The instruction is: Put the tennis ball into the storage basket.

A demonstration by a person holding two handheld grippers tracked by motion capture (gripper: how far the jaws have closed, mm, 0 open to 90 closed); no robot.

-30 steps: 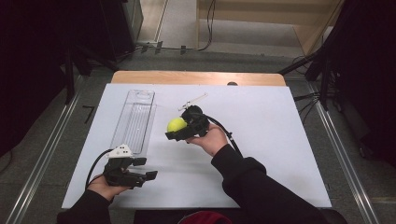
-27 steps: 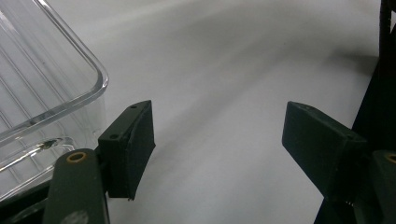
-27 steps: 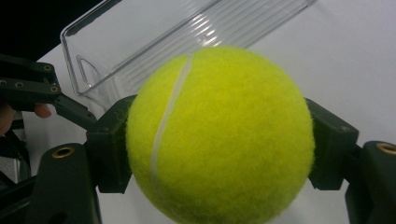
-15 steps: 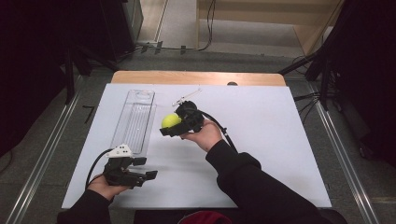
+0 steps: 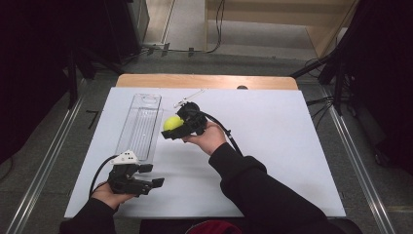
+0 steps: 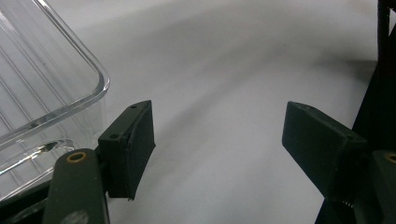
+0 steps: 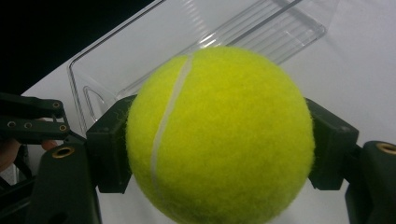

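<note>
A yellow tennis ball (image 5: 172, 123) (image 7: 219, 135) is clamped between the jaws of my right gripper (image 5: 171, 128) (image 7: 219, 149), held just above the table beside the right wall of a long clear plastic tray (image 5: 141, 127) (image 7: 196, 42). Near the front left of the white table my left gripper (image 5: 152, 175) (image 6: 219, 149) rests open with nothing between its pads (image 6: 133, 144). The tray's rounded near corner (image 6: 60, 93) lies just to the left of the left gripper's jaws.
The white table top (image 5: 272, 146) has free room to the right of the ball. A thin white stick-like object (image 5: 189, 97) lies behind the right gripper. A black cable (image 5: 229, 136) trails from the right gripper along the sleeve. Metal rails run along both table sides.
My right gripper has carried the ball leftward, closer to the clear tray. The left gripper has stayed where it was, open.
</note>
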